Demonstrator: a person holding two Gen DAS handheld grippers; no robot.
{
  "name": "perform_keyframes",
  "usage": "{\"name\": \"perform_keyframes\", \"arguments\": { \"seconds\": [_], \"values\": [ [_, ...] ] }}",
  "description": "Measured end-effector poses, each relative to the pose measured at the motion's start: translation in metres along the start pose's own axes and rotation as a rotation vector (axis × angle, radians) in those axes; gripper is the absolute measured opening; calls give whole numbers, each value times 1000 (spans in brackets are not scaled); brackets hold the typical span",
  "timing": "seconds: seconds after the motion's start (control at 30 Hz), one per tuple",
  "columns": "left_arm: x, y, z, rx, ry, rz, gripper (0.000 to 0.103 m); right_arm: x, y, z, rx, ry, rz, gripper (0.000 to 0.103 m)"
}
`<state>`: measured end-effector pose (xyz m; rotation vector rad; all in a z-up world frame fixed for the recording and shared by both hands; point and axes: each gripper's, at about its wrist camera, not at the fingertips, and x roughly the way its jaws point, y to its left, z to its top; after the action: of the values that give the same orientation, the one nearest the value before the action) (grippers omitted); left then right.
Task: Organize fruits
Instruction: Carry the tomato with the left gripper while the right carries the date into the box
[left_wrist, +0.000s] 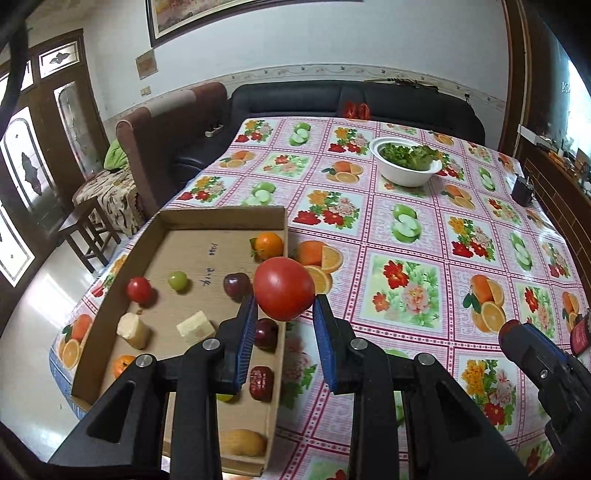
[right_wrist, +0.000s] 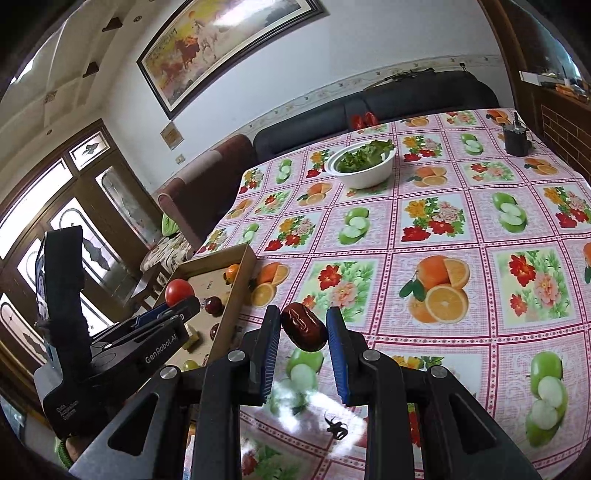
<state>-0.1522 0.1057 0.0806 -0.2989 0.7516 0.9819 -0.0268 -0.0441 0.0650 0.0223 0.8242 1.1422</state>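
Behind left tool (left_wrist: 284, 301), box (left_wrist: 218, 218) fruit partly hidden, tomato (left_wrist: 283, 288) gripped

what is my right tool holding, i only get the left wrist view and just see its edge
Observer: A dark red date, pinched between the right tool's blue pads.
Operator: is it over the box yet
Observer: No. The date hangs above bare tablecloth; the box lies off to its left.
Operator: anything under it
Observer: A small dark stem-like scrap lies on the cloth just below the tool.
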Motion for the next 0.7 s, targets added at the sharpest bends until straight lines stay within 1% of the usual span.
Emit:
{"name": "perform_keyframes", "arguments": {
  "seconds": [0.3,0.57,0.7],
  "values": [
    [-2,16,-2,-16,-9,32,28,10,12,-6,-21,29,18,26],
    [4,35,-2,-40,4,58,28,19,21,-8,-39,52,27,26],
    [9,47,0,-64,10,72,28,30,27,-5,-49,71,38,26]
  ]
}}
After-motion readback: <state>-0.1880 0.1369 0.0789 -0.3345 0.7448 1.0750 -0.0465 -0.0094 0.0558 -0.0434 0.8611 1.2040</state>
